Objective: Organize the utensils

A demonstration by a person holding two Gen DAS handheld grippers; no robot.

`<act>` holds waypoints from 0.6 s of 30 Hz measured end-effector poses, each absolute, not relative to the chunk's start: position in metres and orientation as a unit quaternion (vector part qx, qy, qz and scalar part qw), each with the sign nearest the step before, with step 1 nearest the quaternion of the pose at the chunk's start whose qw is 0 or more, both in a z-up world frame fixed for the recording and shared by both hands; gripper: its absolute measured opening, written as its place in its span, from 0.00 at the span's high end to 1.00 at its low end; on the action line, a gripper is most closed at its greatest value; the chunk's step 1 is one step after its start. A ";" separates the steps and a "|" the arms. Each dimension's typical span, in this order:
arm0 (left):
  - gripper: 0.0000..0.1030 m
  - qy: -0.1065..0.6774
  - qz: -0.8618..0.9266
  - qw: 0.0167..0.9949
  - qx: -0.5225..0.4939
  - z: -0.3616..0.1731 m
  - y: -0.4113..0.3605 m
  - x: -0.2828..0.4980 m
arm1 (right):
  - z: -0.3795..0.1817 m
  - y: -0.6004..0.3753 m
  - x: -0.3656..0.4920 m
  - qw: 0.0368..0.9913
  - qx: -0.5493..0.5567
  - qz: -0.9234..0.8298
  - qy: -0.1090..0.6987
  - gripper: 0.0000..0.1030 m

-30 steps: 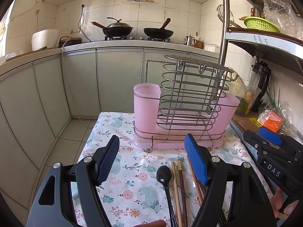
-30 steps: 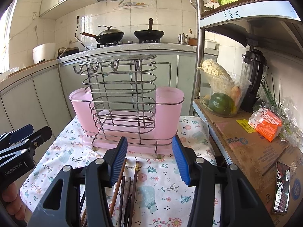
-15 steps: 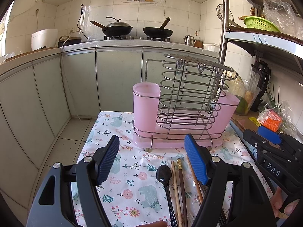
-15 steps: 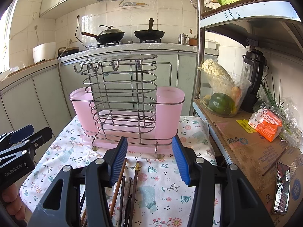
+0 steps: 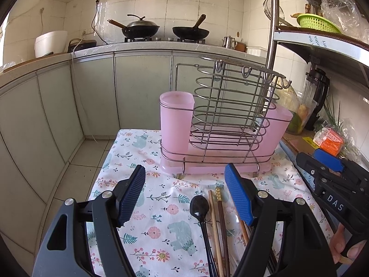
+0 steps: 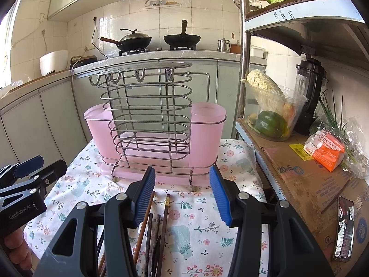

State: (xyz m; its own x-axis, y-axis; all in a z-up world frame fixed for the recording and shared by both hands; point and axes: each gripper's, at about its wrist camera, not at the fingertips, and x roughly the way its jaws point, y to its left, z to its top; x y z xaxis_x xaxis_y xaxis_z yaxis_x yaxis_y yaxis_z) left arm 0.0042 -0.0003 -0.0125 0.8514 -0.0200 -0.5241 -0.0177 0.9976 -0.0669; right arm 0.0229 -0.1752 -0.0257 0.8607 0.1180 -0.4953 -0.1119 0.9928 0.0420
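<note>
A pink utensil holder with a wire rack (image 5: 219, 129) stands at the far side of a floral-cloth table (image 5: 161, 207); it also shows in the right wrist view (image 6: 152, 136). A black spoon (image 5: 200, 207) and several chopsticks (image 5: 219, 212) lie on the cloth in front of it; the chopsticks also show in the right wrist view (image 6: 161, 221). My left gripper (image 5: 184, 196) is open and empty, held above the spoon. My right gripper (image 6: 182, 196) is open and empty above the chopsticks. Each gripper appears at the edge of the other's view.
A shelf unit on the right holds a cardboard box (image 6: 306, 184), a bowl of vegetables (image 6: 269, 115), a blender (image 6: 309, 92) and an orange packet (image 6: 325, 150). A phone (image 6: 343, 228) lies on the box. Kitchen cabinets and a stove with woks (image 5: 140, 27) stand behind.
</note>
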 end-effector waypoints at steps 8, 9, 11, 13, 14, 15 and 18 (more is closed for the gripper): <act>0.30 0.285 -0.002 0.958 -0.034 -0.018 0.001 0.010 | -0.032 -0.177 0.030 0.961 0.004 0.060 0.270 0.53; 0.30 0.287 -0.002 0.957 -0.034 -0.019 0.002 0.011 | -0.034 -0.177 0.032 0.960 0.003 0.060 0.273 0.53; 0.30 0.294 -0.006 0.955 -0.040 -0.020 0.006 0.014 | -0.037 -0.178 0.035 0.957 0.004 0.062 0.282 0.53; 0.30 0.302 -0.007 0.952 -0.049 -0.023 0.012 0.017 | -0.042 -0.181 0.038 0.954 0.008 0.063 0.294 0.53; 0.30 0.306 -0.006 0.950 -0.054 -0.024 0.015 0.019 | -0.044 -0.184 0.040 0.952 0.012 0.064 0.300 0.53; 0.30 0.311 -0.005 0.949 -0.059 -0.025 0.019 0.021 | -0.046 -0.184 0.041 0.950 0.015 0.066 0.305 0.53; 0.31 0.331 -0.011 0.941 -0.071 -0.030 0.030 0.028 | -0.054 -0.191 0.047 0.941 0.031 0.074 0.328 0.53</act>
State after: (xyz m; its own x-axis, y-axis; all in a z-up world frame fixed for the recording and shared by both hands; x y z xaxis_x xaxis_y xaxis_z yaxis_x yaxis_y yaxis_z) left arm 0.0279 0.0302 -0.0296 0.7809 -0.0675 -0.6209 -0.0263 0.9897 -0.1407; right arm 0.0473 -0.1906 -0.0545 0.7743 0.1601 -0.6122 -0.1196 0.9871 0.1069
